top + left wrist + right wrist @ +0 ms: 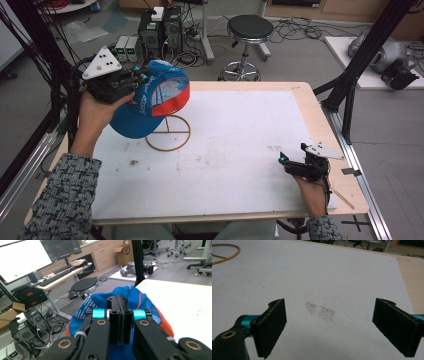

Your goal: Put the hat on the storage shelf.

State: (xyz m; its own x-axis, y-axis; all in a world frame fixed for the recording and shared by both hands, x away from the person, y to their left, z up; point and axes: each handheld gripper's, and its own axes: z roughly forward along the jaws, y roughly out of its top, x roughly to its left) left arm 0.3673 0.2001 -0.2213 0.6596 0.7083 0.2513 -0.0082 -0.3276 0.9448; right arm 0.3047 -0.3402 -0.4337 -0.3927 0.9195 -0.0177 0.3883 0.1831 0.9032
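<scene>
The left gripper (131, 79) is clamping its jaws together on the edge of a blue cap (150, 100), with only the thin fabric pinched between the black pads; in the left gripper view the two pads (121, 315) are pressing flat against each other with the cloth bunching up just beyond them. The cap (130, 296) is hanging from that grip, lifted off the table, its hollow inside facing the camera above and showing an orange-red lining band and pale mesh panels. White lettering is running along the blue outer side. Nothing is sitting inside the cap.

Directly under the held cap, a thin wire stand (169, 132) is resting on the white mat (240, 150): a round ring as base with a slim arched piece rising from it, tan or brass in colour. The cap's lower rim is overlapping the top of that arch in the high view; whether they are touching I cannot tell.

The right gripper (285, 161) is lying low over the mat near its right edge, well apart from the cap, with its jaws spread wide and nothing between them. In the right gripper view the flat, matte black pads (272, 325) are flanking a grey smudge (320, 311) on the rough white surface, and part of the stand's ring (225, 252) is showing far off.
</scene>
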